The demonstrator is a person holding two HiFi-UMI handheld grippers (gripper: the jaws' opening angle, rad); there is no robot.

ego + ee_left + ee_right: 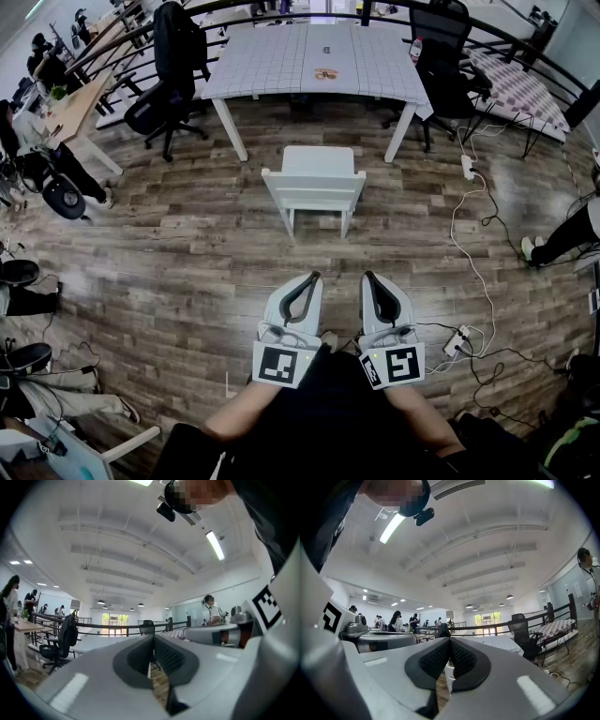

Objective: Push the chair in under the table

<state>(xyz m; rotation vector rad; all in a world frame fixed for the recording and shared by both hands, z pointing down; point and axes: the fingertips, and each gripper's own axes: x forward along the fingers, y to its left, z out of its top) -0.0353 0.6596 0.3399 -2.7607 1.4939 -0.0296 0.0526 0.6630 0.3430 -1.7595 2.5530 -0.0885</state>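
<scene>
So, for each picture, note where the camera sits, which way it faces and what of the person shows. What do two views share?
Head view: on the person's head, facing steeply down at chair, table, floor; forearms, left gripper, right gripper show.
Left gripper view: on the left gripper, facing level along its shut jaws toward the table; the person's torso above.
Right gripper view: on the right gripper, likewise level, jaws shut, torso above.
Shared: both gripper views show the table and railing.
</scene>
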